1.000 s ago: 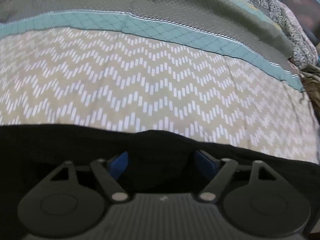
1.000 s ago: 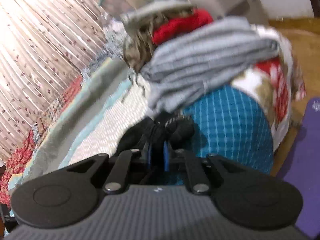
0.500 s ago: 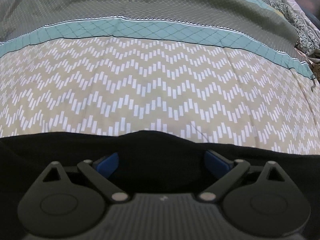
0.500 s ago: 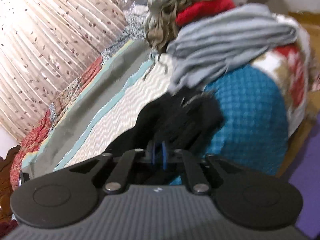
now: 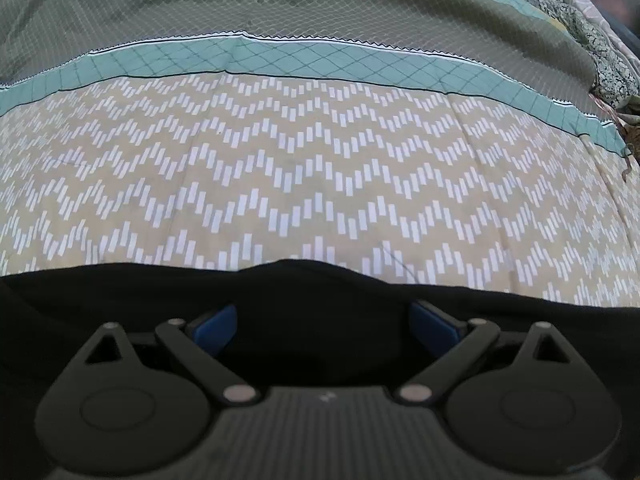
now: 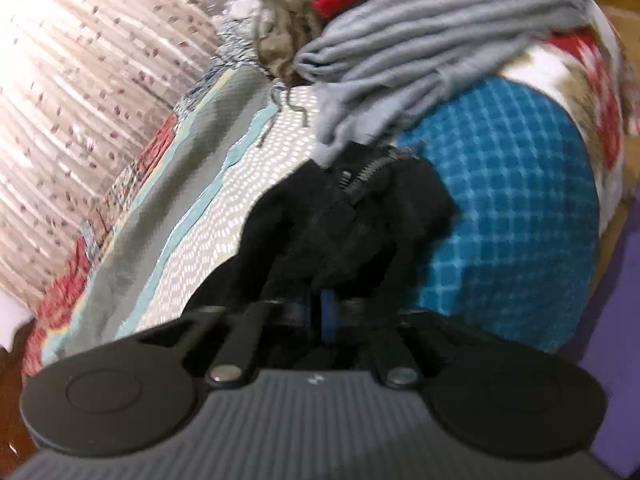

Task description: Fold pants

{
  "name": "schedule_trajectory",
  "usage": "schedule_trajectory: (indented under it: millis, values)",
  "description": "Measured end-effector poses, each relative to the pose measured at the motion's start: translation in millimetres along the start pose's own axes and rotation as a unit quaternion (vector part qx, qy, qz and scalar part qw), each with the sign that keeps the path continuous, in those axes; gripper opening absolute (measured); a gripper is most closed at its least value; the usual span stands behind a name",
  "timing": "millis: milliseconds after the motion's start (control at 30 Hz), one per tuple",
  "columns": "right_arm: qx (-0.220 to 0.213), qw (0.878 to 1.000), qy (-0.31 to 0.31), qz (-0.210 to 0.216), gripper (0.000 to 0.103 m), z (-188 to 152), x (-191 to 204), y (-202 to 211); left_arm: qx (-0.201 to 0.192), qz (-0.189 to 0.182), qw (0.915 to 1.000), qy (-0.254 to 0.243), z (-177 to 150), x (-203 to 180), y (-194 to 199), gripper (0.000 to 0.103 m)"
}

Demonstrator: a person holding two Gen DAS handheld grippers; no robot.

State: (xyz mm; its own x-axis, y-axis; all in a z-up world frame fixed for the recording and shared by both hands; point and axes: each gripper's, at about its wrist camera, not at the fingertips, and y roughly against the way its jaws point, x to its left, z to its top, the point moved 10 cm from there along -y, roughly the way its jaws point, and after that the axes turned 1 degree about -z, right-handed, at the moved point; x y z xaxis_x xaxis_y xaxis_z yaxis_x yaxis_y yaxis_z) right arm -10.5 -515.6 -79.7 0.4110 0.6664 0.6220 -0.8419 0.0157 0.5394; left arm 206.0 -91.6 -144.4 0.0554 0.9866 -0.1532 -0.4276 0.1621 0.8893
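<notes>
my right gripper (image 6: pixel 328 312) is clamped on the bunched black fabric pants (image 6: pixel 344 216) above the zigzag-patterned bedspread (image 5: pixel 304 168); my left gripper (image 5: pixel 324 320) gapes empty over them. next, i'd spread them flat.

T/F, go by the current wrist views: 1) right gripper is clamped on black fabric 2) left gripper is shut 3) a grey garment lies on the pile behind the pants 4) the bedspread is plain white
1) True. The right gripper is shut on the black pants.
2) False. The left gripper stands wide open over the pants, its pads apart.
3) True. The grey garment tops the pile.
4) False. The bedspread has a beige and white zigzag with a teal band.
</notes>
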Motion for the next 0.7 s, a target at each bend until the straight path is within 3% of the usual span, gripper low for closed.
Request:
schedule_trajectory:
  millis: [67,167,233,333,433,500,600,700]
  values:
    - [-0.033,0.999,0.026,-0.008,0.007,12,5,18,0.000,0.000,1.0000,-0.001,0,1,0,0.095]
    - [-0.043,0.997,0.027,-0.050,0.006,18,-17,26,-0.002,0.005,1.0000,-0.003,1,2,-1,0.095]
    - [-0.037,0.996,-0.012,-0.086,0.006,17,-51,21,-0.003,0.009,0.9999,-0.008,0,0,0,0.095]
    - [-0.014,0.995,-0.062,-0.079,0.007,6,-70,9,-0.003,0.009,0.9999,-0.013,-3,-3,4,0.095]
    - [-0.020,0.996,-0.066,-0.063,0.020,9,-67,17,-0.005,-0.002,1.0000,0.001,-6,-3,18,0.090]
    - [-0.047,0.994,-0.088,-0.055,0.046,16,-74,32,-0.019,-0.016,0.9996,0.015,-9,0,36,0.087]
    - [-0.070,0.991,-0.107,-0.042,0.049,22,-84,49,-0.056,-0.050,0.9968,0.026,-19,-1,70,0.085]
    - [-0.062,0.990,-0.122,-0.026,0.049,19,-84,45,-0.084,-0.097,0.9917,-0.005,-37,-18,103,0.084]
